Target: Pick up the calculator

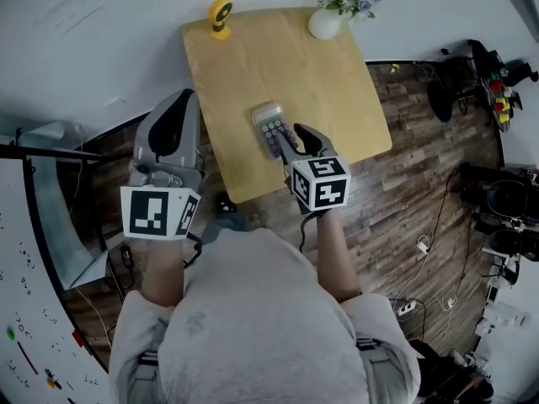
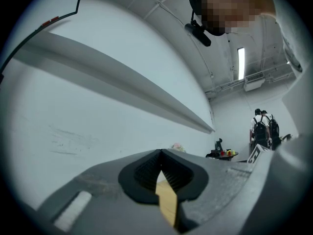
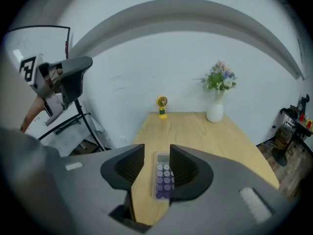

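The calculator [image 1: 269, 127], pale with purple keys, lies flat on the wooden table [image 1: 253, 57] near its front edge. My right gripper [image 1: 294, 138] hovers just over the calculator's near end, tilted downward. In the right gripper view the calculator [image 3: 164, 179] shows in the gap between the two dark pads [image 3: 132, 168]. The right gripper [image 3: 157, 152] is partly open, and neither pad touches the calculator. My left gripper [image 1: 183, 99] is held off the table's left edge. The left gripper [image 2: 160, 153] faces a white wall with its jaws closed together and nothing between them.
A small yellow fan [image 1: 221, 17] and a white vase of flowers [image 1: 330, 17] stand at the table's far edge. A whiteboard on a stand [image 1: 34, 251] is at the left. Cables and a power strip [image 1: 407, 308] lie on the wooden floor at the right.
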A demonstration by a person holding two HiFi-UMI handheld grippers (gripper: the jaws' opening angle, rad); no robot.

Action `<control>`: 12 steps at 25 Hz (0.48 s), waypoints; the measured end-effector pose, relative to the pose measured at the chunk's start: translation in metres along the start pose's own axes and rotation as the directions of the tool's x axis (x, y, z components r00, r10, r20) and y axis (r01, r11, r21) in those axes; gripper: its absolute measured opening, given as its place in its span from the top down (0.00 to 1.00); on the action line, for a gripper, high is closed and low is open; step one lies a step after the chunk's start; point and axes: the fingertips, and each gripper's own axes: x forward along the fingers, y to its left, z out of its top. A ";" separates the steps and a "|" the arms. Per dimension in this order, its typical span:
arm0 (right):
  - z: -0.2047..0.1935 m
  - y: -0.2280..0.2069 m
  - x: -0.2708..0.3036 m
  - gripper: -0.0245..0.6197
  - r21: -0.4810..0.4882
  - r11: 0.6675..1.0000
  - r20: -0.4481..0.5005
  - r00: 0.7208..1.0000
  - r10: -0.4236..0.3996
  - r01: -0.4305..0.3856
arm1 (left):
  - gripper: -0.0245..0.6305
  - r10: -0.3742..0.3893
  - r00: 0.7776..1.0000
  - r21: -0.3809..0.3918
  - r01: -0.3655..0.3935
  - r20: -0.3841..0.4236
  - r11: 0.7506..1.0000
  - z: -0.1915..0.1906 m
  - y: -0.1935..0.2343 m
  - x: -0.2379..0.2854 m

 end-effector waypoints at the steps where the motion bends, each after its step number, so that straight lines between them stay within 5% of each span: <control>1: -0.007 0.000 0.005 0.69 0.004 1.000 -0.022 1.000 0.002 -0.002 | 0.96 -0.001 1.000 -0.003 0.001 -0.003 1.000 -0.002 0.002 0.002; 12: -0.056 -0.007 0.046 0.45 0.026 1.000 -0.179 0.984 0.016 -0.012 | 0.96 -0.022 0.999 -0.027 0.021 -0.049 0.999 -0.025 0.020 0.017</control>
